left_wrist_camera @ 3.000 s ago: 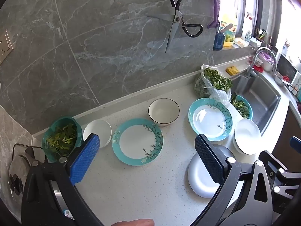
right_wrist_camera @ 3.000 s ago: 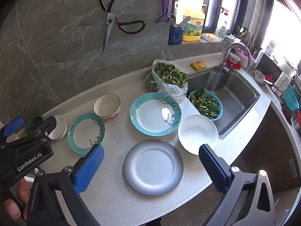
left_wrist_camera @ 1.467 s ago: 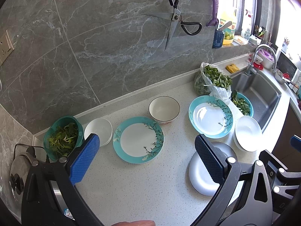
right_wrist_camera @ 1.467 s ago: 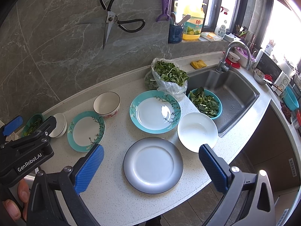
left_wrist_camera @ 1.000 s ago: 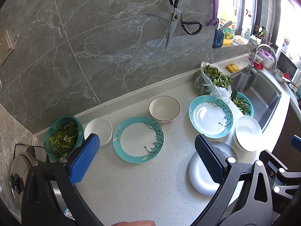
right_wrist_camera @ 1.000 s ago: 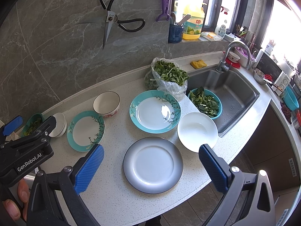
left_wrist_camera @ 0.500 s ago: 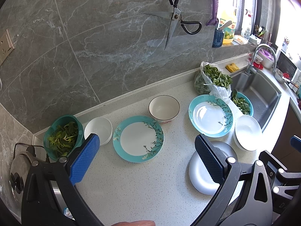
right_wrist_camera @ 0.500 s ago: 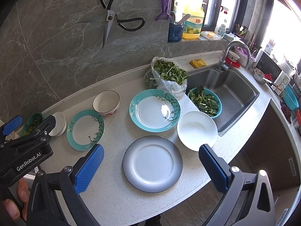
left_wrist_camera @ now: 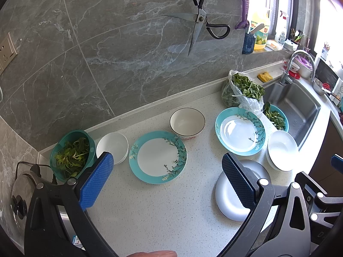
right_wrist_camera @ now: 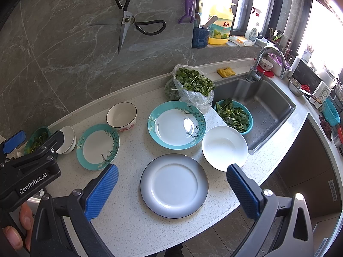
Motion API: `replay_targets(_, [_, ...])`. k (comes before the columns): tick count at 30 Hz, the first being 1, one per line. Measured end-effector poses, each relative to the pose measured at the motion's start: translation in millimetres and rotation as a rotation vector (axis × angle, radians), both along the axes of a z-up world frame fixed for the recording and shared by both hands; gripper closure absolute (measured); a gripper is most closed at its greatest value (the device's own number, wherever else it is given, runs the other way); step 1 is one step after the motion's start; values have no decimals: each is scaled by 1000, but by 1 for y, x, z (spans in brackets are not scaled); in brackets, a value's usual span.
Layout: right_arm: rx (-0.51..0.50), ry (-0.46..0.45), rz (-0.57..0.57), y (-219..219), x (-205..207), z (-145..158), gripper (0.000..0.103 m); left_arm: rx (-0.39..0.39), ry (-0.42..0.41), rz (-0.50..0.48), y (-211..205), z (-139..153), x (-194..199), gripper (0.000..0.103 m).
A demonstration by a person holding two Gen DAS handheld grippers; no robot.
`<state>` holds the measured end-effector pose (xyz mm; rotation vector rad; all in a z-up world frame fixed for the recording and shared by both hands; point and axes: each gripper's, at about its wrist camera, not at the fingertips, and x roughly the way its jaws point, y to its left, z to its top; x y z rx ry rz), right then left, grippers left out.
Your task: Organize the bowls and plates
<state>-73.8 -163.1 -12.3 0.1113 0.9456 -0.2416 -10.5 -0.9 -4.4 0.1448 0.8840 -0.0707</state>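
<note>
Left wrist view: left gripper (left_wrist_camera: 166, 167) hovering fingers wide, empty, over small teal plate (left_wrist_camera: 158, 157) on tabletop (left_wrist_camera: 150, 209); right wrist view: right gripper (right_wrist_camera: 171, 177) likewise gaping empty above grey plate (right_wrist_camera: 174, 185), nothing stacked yet, next likely descending to grab a rim.

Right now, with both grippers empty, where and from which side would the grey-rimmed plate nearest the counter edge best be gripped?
Probably at its near rim. The grey-rimmed plate lies flat on the counter, so only the thin raised edge offers a pinch. The right gripper hovers open above it; coming in low from the counter's front edge, one finger could slip under the lip and the other close on top. The white plate crowds its far right side.
</note>
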Motion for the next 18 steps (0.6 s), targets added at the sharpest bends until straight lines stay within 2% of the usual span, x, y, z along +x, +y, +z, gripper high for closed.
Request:
replay_targets(12, [1, 2, 0, -1, 3, 3, 0, -1, 4, -1, 0, -3, -2, 0])
replay_targets(14, [3, 4, -1, -2, 5, 5, 0, -5, 14, 0, 1, -10, -3, 0])
replay_targets(18, [33, 12, 10, -9, -7, -24, 0, -32, 54, -34, 4, -47, -4, 0])
